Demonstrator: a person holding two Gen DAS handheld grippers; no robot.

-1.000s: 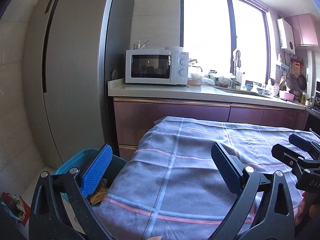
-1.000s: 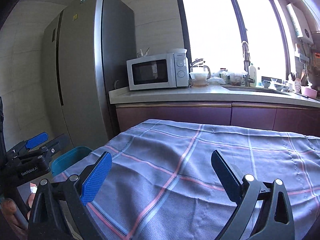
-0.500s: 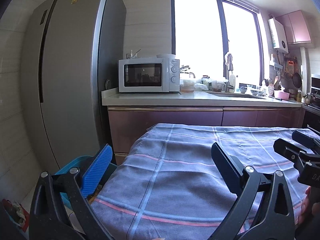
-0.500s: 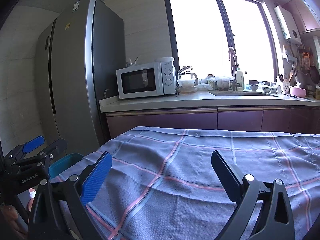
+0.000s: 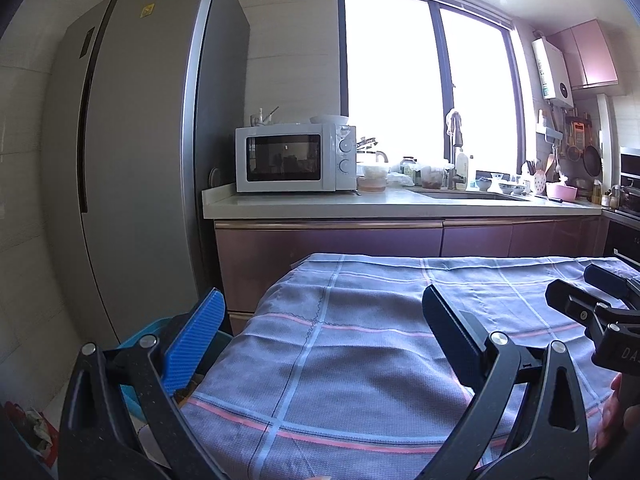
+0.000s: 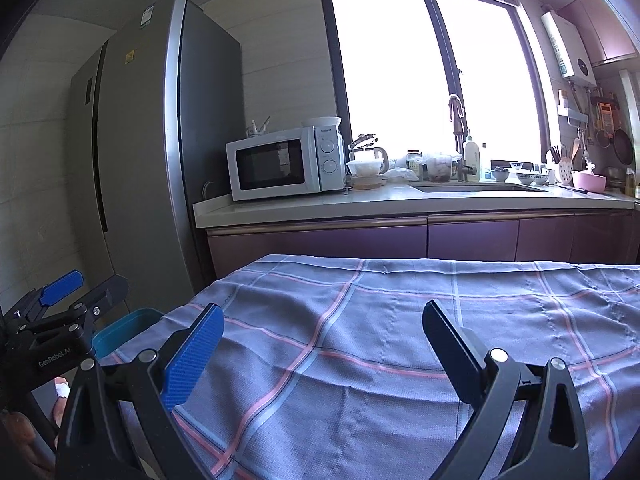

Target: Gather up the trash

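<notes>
Checked tablecloth point(image 5: 360, 360) sits lower than before; both grippers' jaws stay spread, empty.

Both wrist views look level across the checked tablecloth point(image 5: 360, 360) toward the kitchen counter point(image 6: 400, 200).

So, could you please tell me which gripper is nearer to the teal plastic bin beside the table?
Left. The left gripper hangs over the table's left edge, right above the teal plastic bin. The right gripper sits farther right, over the checked tablecloth.
</notes>
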